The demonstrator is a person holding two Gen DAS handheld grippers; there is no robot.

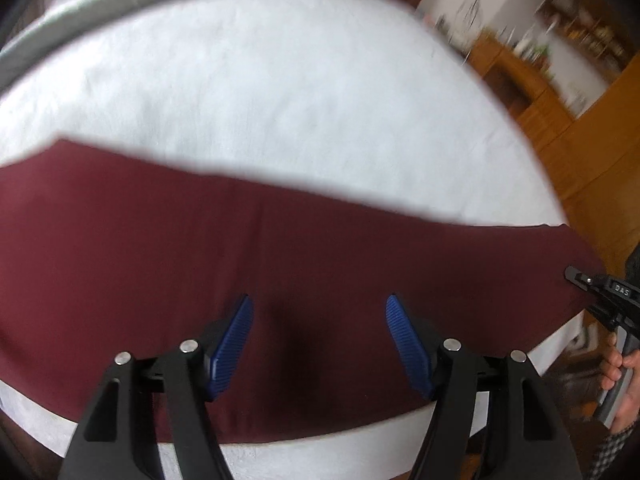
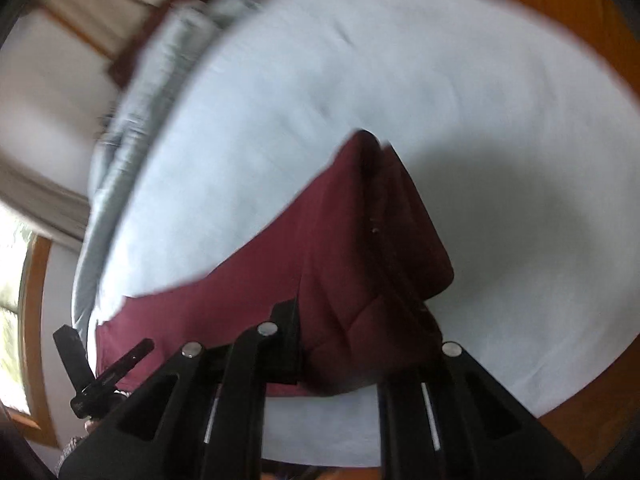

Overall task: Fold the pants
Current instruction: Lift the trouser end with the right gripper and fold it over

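Note:
Dark maroon pants lie flat in a long band across the near part of a white bed. My left gripper is open just above the pants' middle, its blue pads spread wide and empty. My right gripper shows at the pants' right end in the left wrist view. In the right wrist view the pants bunch up between the fingers of my right gripper, which is shut on that end and lifts it. My left gripper shows at the lower left there.
A rolled grey duvet lies along the bed's far edge, also seen in the right wrist view. Wooden shelves and a wooden floor are to the right. A window is at the left.

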